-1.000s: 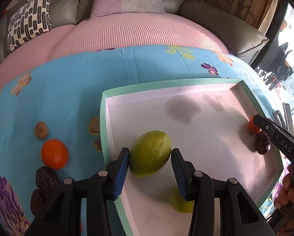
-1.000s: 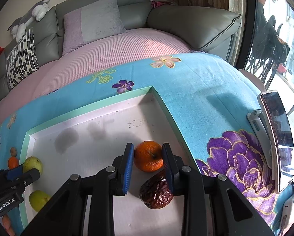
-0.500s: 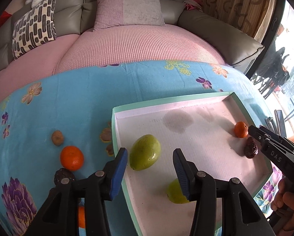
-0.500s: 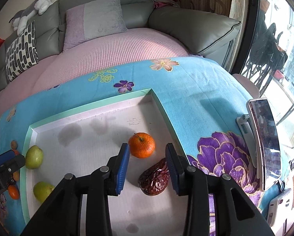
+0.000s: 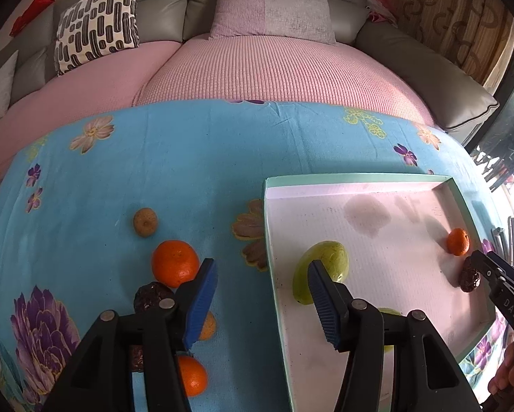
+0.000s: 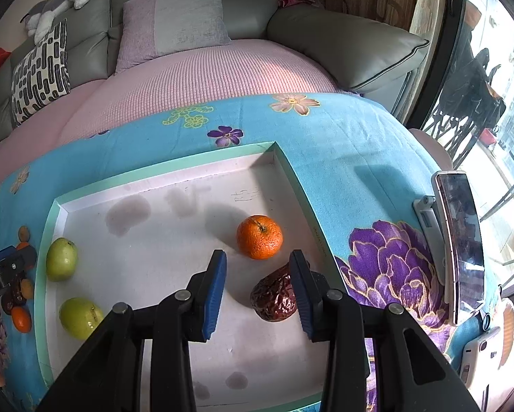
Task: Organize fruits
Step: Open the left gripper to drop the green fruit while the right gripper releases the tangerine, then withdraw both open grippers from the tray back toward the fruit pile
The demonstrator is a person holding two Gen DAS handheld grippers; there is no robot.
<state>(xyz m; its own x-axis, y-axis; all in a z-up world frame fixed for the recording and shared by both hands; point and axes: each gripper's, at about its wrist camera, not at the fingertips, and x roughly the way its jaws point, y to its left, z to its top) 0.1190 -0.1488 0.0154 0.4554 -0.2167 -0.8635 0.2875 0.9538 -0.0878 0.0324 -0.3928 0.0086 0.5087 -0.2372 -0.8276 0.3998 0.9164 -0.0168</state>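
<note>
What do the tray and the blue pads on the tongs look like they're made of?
Tray: likely matte foam board or cardboard, since its white floor is stained and its mint walls are thin. Pads on the right tongs: probably ribbed rubber or soft plastic, with fine ridges showing.

We find our left tool [image 5: 262, 304] with its two blue-padded fingers spread wide, gripping nothing, pointing forward and down. Our right tool [image 6: 258, 290] is likewise parted and empty, angled downward. A hand [image 5: 507, 367] grips the right tool's handle at the lower right edge of the left wrist view.
</note>
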